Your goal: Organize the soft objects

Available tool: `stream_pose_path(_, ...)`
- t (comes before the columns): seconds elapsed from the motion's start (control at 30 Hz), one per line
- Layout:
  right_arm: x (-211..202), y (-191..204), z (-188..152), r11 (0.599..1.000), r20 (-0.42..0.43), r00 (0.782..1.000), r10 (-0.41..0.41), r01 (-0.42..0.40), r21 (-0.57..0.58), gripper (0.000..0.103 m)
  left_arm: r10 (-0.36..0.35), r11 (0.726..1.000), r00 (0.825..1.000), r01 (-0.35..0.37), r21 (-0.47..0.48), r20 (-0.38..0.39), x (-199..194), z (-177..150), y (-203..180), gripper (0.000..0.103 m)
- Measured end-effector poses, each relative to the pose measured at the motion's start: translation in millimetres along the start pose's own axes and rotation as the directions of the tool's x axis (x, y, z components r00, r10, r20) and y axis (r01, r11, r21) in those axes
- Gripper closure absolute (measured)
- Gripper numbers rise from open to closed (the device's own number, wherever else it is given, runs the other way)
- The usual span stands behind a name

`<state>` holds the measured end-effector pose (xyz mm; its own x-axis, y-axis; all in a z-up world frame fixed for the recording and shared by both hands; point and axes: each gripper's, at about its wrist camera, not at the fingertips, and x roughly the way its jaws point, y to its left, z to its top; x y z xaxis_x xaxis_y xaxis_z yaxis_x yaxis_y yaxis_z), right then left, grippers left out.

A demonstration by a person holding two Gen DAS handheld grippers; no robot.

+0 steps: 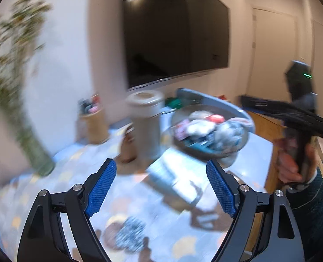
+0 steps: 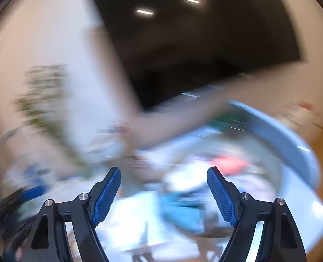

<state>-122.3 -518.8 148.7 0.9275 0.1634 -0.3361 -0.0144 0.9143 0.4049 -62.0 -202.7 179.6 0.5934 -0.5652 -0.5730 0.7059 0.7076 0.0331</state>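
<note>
Both claws, left (image 1: 160, 171) and right (image 2: 164, 179), gape empty; bowl (image 1: 244, 138) holds soft items (image 1: 207, 131).

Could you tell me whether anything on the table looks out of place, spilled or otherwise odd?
Nothing is clearly spilled or broken. Soft items are heaped unsorted in the bowl, and one speckled piece lies apart on the tablecloth, nearer the open, empty left tool. Both views are motion-blurred, so small flaws could be missed.
</note>
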Motion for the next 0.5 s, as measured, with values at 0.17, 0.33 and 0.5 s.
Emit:
stream_pose_path(0.17,-8,45,-13,0.982,0.019,0.985,0.169,-0.167,-0.087,0.008,0.086,0.987,0.996,-0.086,-0.132,-0.007,-27,-28,53,0.019)
stream_pose_path(0.33,10,83,-19,0.965,-0.035,0.972,0.232,-0.234,-0.115,0.007,0.142,0.954,0.99,-0.134,-0.268,0.013,-53,-49,99,0.02)
stream_pose_path(0.5,46,129,-46,0.899,-0.109,0.896,0.431,-0.436,-0.032,0.005,0.197,0.931,0.979,-0.172,-0.322,0.044,-88,-59,130,0.02)
